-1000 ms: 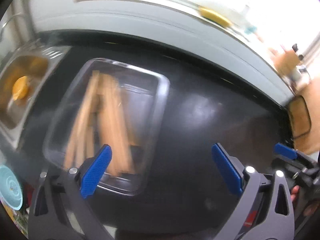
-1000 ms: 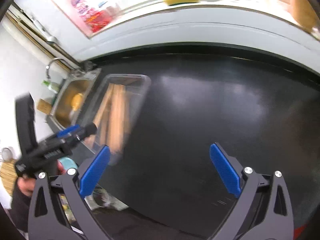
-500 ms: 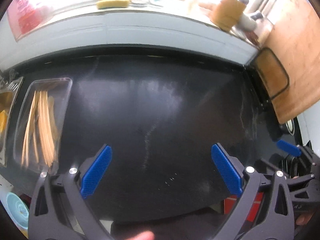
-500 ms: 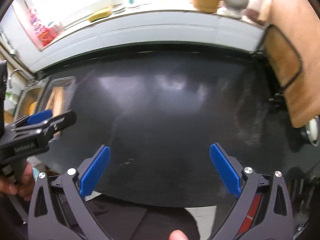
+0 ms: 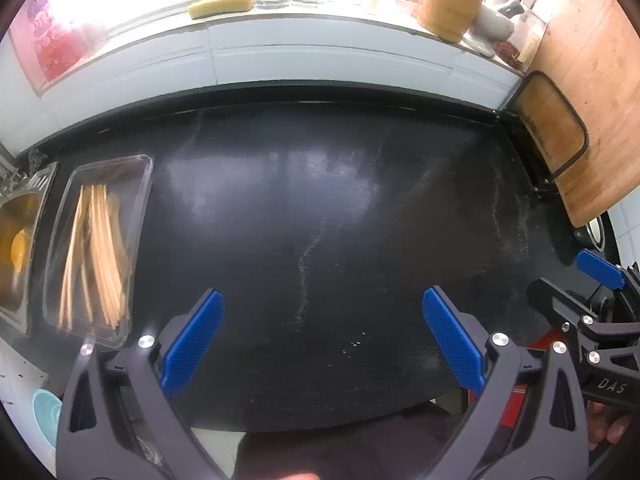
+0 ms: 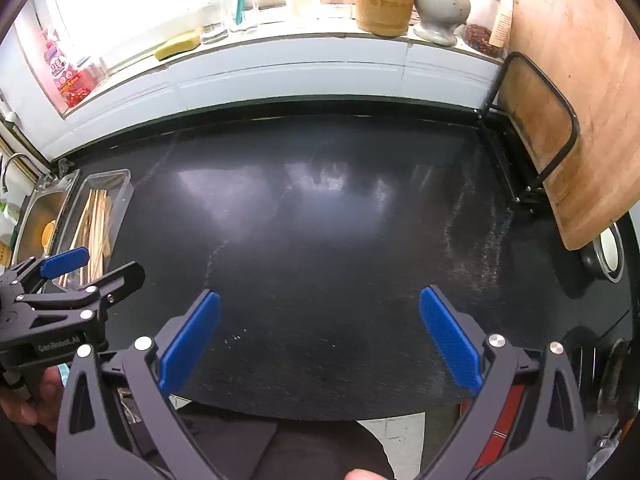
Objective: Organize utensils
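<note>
Over black counter (image 5: 320, 220), L gripper (image 5: 320, 332) & R gripper (image 6: 318, 330) both spread, nothing held, chopstick tray (image 5: 60, 240) at left edge.

Your right hand-held gripper (image 6: 320, 344) hangs over the near edge of the black surface (image 6: 340, 220), its blue fingers (image 6: 190, 344) spread wide with nothing between them. At 9 o'clock your left hand-held gripper (image 6: 74, 270) enters the frame, also spread and empty. Just beyond it, at 10 o'clock, a clear tray (image 6: 120, 196) holds wooden chopsticks (image 6: 96, 228), beside the sink (image 6: 40, 216). At 2 o'clock a wooden cutting board (image 6: 580, 100) leans upright in a black wire rack (image 6: 560, 160).
</note>
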`<state>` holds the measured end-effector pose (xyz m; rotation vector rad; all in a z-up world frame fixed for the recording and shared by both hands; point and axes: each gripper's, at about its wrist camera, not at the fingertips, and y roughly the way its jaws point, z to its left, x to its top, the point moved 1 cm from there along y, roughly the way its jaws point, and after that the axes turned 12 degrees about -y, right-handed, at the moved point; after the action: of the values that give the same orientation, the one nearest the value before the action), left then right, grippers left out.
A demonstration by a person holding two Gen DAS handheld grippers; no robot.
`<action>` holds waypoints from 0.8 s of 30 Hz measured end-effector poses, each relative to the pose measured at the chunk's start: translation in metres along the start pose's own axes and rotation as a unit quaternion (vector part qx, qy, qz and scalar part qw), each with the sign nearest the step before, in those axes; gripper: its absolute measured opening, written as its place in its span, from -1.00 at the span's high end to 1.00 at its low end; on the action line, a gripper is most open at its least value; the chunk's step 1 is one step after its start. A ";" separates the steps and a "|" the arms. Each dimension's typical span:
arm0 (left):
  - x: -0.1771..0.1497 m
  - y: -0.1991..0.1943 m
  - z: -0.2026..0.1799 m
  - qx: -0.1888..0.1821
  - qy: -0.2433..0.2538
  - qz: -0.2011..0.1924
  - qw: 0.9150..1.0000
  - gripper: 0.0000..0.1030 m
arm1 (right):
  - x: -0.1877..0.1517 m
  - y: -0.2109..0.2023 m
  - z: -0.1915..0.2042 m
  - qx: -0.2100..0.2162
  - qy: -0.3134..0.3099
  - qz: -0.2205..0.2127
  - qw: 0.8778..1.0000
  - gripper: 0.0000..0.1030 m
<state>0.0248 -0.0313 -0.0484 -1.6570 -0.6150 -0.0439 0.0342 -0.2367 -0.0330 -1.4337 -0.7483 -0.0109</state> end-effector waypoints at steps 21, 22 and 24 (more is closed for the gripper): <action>0.002 0.005 0.016 0.003 -0.010 0.008 1.000 -0.88 | 0.007 0.005 0.021 0.015 -0.014 0.001 1.000 -0.87; 0.003 0.006 0.016 0.003 -0.011 0.008 1.000 -0.88 | 0.008 0.006 0.021 0.016 -0.014 0.001 1.000 -0.87; 0.003 0.006 0.016 0.003 -0.012 0.008 1.000 -0.88 | 0.008 0.006 0.021 0.018 -0.014 0.001 1.000 -0.87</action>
<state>0.0251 -0.0150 -0.0557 -1.6579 -0.6197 -0.0108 0.0336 -0.2137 -0.0352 -1.4031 -0.7667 0.0234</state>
